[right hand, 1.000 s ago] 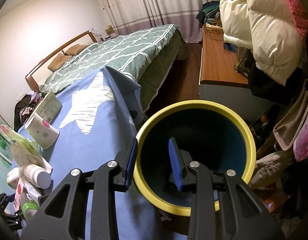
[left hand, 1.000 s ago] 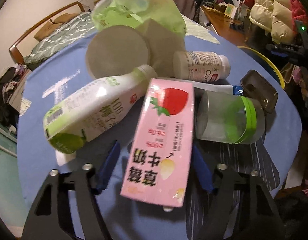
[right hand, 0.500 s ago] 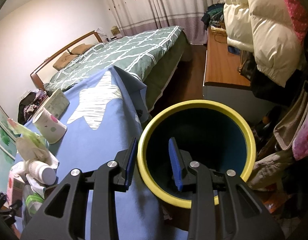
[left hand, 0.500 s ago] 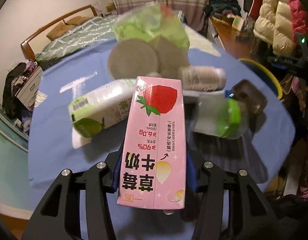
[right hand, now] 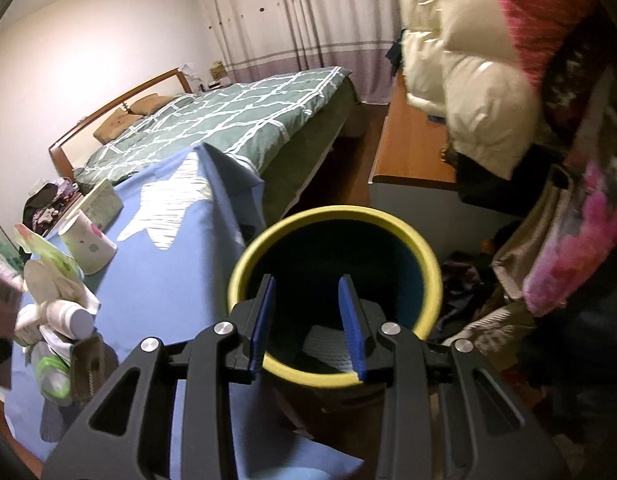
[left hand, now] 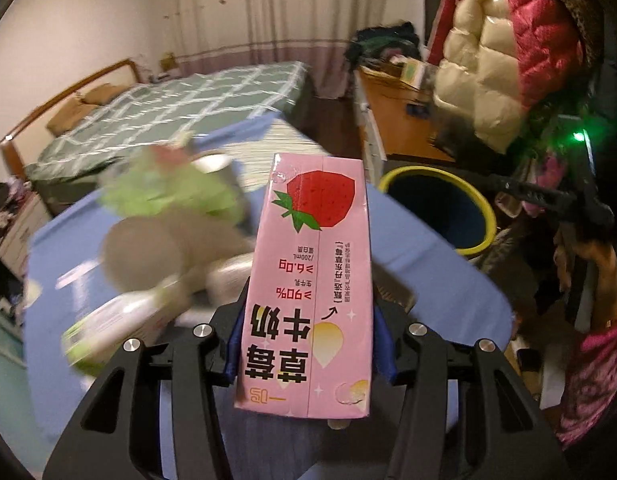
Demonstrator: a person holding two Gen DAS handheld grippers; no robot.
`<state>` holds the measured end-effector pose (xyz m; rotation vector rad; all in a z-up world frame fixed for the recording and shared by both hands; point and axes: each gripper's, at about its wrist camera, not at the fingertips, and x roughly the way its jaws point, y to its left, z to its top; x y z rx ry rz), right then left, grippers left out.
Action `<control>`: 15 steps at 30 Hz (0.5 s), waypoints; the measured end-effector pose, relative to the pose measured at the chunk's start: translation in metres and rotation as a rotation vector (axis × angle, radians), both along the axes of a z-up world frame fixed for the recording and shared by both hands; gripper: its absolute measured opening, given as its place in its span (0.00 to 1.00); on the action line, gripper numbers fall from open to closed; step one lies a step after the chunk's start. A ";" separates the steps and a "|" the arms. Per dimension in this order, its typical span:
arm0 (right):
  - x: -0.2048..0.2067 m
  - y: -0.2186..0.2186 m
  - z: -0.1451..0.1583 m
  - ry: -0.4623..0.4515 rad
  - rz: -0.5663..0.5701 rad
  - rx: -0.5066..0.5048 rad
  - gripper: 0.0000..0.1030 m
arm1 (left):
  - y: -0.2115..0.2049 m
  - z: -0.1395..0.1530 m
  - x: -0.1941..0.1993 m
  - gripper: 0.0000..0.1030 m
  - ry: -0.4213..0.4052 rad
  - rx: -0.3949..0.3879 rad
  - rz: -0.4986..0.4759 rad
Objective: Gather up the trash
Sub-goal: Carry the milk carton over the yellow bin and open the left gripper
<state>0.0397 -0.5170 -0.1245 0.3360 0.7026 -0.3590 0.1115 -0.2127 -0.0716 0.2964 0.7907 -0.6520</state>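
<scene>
Left gripper point(left hand: 308, 344) clamps pink milk carton point(left hand: 308, 280), lifted above blue table point(left hand: 428, 264). Right gripper point(right hand: 308, 320) empty, fingers narrowly parted, over yellow-rimmed bin point(right hand: 424, 256).

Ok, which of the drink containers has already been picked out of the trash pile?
The pink strawberry milk carton, clamped in the left gripper. The white bottles lie in the pile on the blue tablecloth.

Pink milk carton point(left hand: 308, 280) printed upside down with 草莓牛奶, ≥90%, 200mL, ≥6.0g, strawberry picture
</scene>
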 end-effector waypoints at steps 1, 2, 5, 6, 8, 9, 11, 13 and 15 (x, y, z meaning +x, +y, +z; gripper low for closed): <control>-0.004 -0.002 0.000 0.000 -0.006 -0.002 0.33 | -0.015 -0.002 0.004 0.49 0.013 -0.003 -0.016; -0.008 -0.005 -0.001 0.000 -0.012 -0.003 0.35 | -0.028 -0.004 0.007 0.49 0.022 -0.003 -0.030; -0.018 -0.015 -0.003 0.001 -0.037 -0.011 0.36 | -0.082 -0.012 0.017 0.49 0.045 0.001 -0.075; -0.022 -0.018 -0.004 0.001 -0.046 -0.013 0.36 | -0.094 -0.015 0.018 0.49 0.052 0.004 -0.085; -0.028 -0.026 -0.005 -0.002 -0.061 -0.011 0.36 | -0.125 -0.023 0.020 0.49 0.065 0.012 -0.112; -0.031 -0.030 -0.006 -0.004 -0.068 -0.010 0.36 | -0.142 -0.027 0.022 0.49 0.071 0.020 -0.126; -0.037 -0.036 -0.007 -0.006 -0.080 -0.008 0.36 | -0.169 -0.035 0.024 0.49 0.076 0.032 -0.148; -0.042 -0.041 -0.010 -0.005 -0.087 -0.004 0.36 | -0.199 -0.045 0.029 0.49 0.084 0.050 -0.154; -0.045 -0.045 -0.012 0.000 -0.095 -0.008 0.36 | -0.221 -0.055 0.035 0.49 0.100 0.063 -0.154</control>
